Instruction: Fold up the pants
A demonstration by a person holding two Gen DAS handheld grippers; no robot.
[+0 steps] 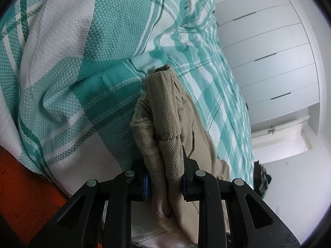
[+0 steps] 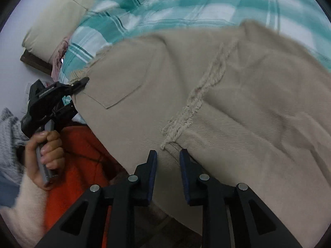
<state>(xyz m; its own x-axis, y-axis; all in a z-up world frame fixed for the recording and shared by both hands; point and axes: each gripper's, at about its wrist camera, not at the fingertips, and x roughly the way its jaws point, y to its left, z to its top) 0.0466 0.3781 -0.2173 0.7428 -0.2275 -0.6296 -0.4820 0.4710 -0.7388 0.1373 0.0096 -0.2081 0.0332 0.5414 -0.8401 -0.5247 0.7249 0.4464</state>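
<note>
Beige pants [image 2: 238, 103] lie spread on a teal and white plaid bedspread [image 2: 165, 6], with a back pocket and a frayed seam facing up. My left gripper [image 1: 165, 181] is shut on a bunched edge of the pants [image 1: 163, 124]. It also shows in the right wrist view [image 2: 80, 88], pinching the pants' frayed left end. My right gripper [image 2: 167, 161] has its jaws around the near edge of the pants at the seam, with fabric between them.
White wardrobe doors [image 1: 269, 62] stand beyond the bed. A cream pillow [image 2: 58, 16] lies at the bed's far left. An orange-red surface [image 2: 82, 165] shows below the bed edge. The person's hand [image 2: 47, 155] holds the left gripper's handle.
</note>
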